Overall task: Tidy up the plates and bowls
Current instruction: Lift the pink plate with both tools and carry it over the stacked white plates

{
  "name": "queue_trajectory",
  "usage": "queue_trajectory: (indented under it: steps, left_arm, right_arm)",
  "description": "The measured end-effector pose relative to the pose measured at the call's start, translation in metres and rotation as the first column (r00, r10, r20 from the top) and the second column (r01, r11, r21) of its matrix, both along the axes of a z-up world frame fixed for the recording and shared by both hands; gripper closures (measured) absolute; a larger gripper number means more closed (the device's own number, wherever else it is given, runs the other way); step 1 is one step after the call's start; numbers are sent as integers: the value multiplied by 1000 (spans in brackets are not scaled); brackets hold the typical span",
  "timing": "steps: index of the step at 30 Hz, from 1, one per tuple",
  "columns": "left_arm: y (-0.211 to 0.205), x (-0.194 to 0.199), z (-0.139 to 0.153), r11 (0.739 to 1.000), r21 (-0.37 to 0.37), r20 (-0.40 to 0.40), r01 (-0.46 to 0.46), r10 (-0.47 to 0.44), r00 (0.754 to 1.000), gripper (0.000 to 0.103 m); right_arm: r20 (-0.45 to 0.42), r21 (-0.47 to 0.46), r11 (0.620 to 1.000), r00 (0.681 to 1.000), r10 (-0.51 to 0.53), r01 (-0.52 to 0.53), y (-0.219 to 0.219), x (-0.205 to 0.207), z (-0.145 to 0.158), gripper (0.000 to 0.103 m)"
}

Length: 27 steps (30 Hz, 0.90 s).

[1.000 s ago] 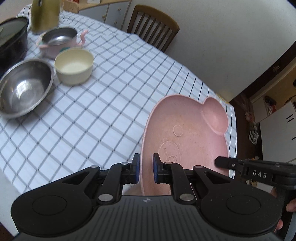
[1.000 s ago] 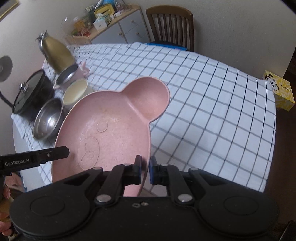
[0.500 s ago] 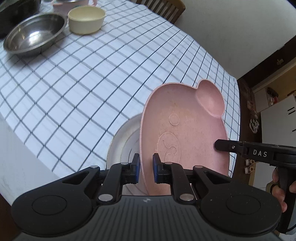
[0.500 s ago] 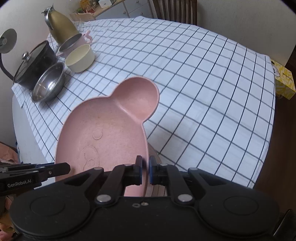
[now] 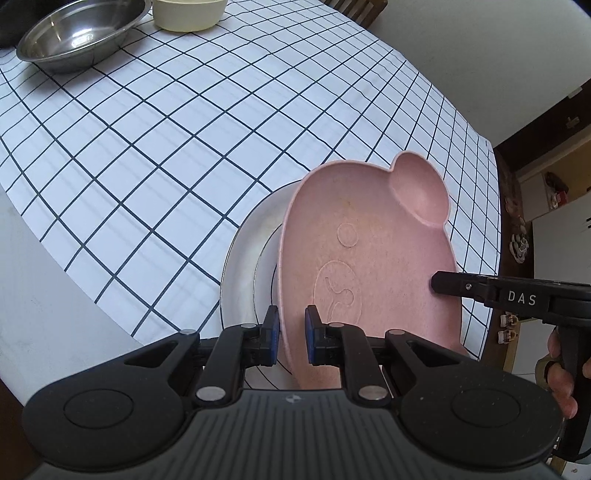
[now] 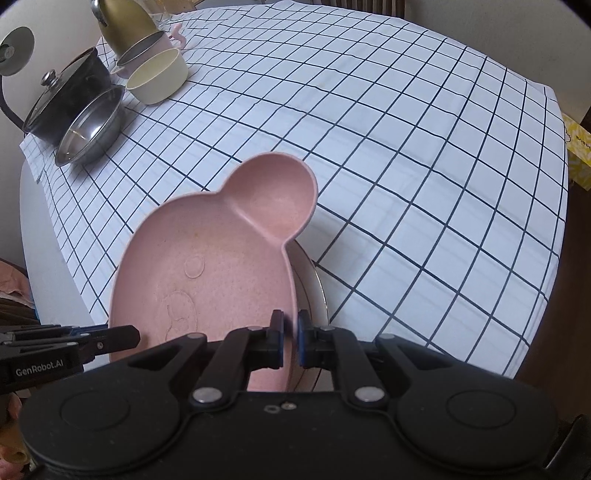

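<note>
Table [image 5: 184,129]: checked cloth, steel bowl [image 5: 79,33] and cream bowl [image 5: 188,14] at far corner
Pink plate [image 5: 369,258]: over white plate [image 5: 247,266] at near edge
Left tongs [image 5: 290,336]: clamped on pink plate's rim
Right tongs [image 6: 290,339]: clamped on opposite rim

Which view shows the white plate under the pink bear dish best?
The left wrist view: the white plate shows a broad crescent of rim and inner ring left of the pink bear dish. The right wrist view shows only a thin sliver of its rim beside the dish.

A checked tablecloth [image 6: 406,155] covers the table, bearing a white plate [image 5: 243,266], steel bowl [image 5: 81,33] and cream bowl [image 6: 159,79].
</note>
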<state>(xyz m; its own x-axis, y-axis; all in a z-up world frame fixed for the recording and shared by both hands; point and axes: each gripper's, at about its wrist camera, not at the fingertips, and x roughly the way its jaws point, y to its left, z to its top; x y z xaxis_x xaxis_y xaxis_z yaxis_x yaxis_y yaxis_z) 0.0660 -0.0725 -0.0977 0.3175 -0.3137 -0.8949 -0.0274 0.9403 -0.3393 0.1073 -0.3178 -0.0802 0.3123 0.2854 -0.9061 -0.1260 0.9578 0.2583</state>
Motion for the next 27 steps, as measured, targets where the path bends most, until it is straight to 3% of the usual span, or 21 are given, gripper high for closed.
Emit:
queue_trajectory:
  steps: [17, 22, 27]
  left_arm:
    - [-4, 7, -17, 1000, -13, -21, 10, -10, 1000, 90]
    - [-5, 9, -19, 1000, -18, -20, 24, -25, 999, 90]
    - [-4, 9, -17, 999, -10, -11, 31, -31, 999, 90]
  right_arm:
    - [9, -15, 1000, 1000, -5, 5, 0, 12, -8, 95]
    - [3, -25, 1000, 1000, -15, 15, 1, 10, -8, 84]
    - [5, -18, 999, 999, -32, 32, -3, 7, -4, 81]
